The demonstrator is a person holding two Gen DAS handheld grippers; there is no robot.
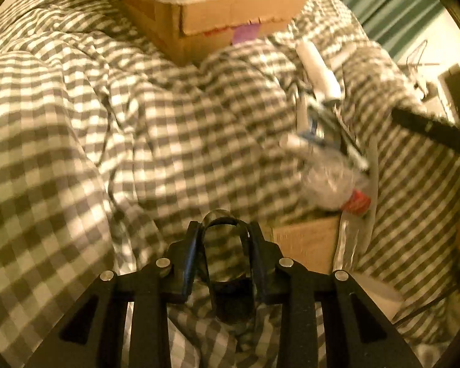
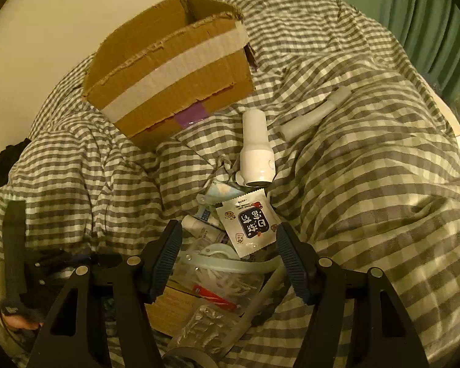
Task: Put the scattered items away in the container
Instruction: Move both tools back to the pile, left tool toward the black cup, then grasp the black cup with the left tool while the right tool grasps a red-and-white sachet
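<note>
On the checked quilt, my left gripper (image 1: 224, 233) clenches a clear, dark-rimmed object (image 1: 227, 263); my right gripper (image 2: 227, 257) hangs released over the sachet (image 2: 248, 222). Next, I judge: carry to the far cardboard box (image 2: 168, 70).

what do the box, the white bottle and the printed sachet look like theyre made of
Box: brown corrugated cardboard, matte; its torn top edges show the fluting, with a pale tape band around it.
White bottle: probably hard plastic, smooth and glossy, with highlights on its shoulder.
Printed sachet: likely plastic or foil film, slightly shiny, with crimped, serrated edges.
</note>
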